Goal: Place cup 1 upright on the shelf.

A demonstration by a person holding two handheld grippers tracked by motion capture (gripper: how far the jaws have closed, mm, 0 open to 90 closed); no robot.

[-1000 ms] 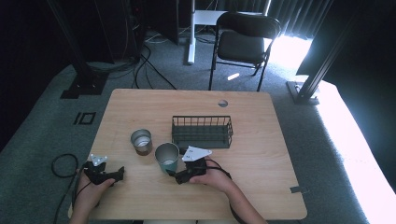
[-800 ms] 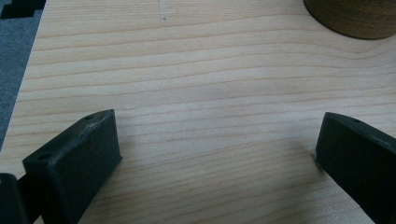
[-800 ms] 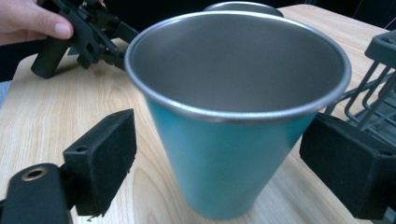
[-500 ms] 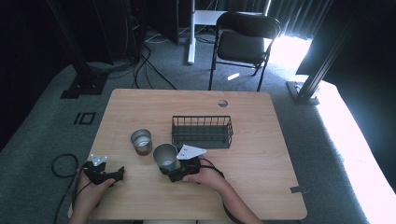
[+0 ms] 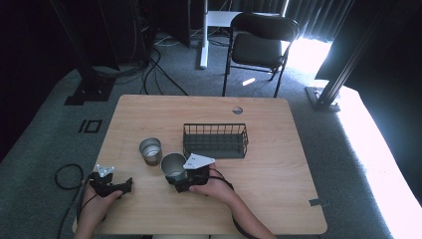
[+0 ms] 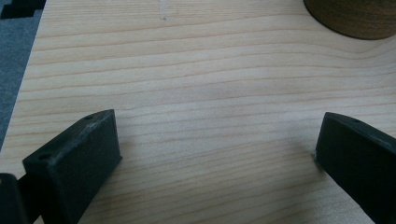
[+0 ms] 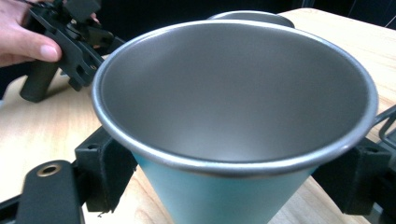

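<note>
- Basically, the right gripper (image 5: 178,181) had the teal cup (image 5: 173,165) seated between its jaws, one jaw on each side of the cup wall, gripping it.
- Cup stood upright, mouth up, near the table's (image 5: 278,149) front-middle, just in front of the second metal cup (image 5: 150,151) and left of the wire basket (image 5: 215,141).
- Left gripper (image 5: 112,186) sat well apart to the left, jaws spread wide over bare wood, holding nothing.
- Right hand was clearly nearer; next move looked like lift or carry.

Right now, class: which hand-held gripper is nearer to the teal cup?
Right. The right hand-held gripper has its jaws on either side of the teal cup. The left hand-held gripper sits apart, near the table's left edge.
</note>
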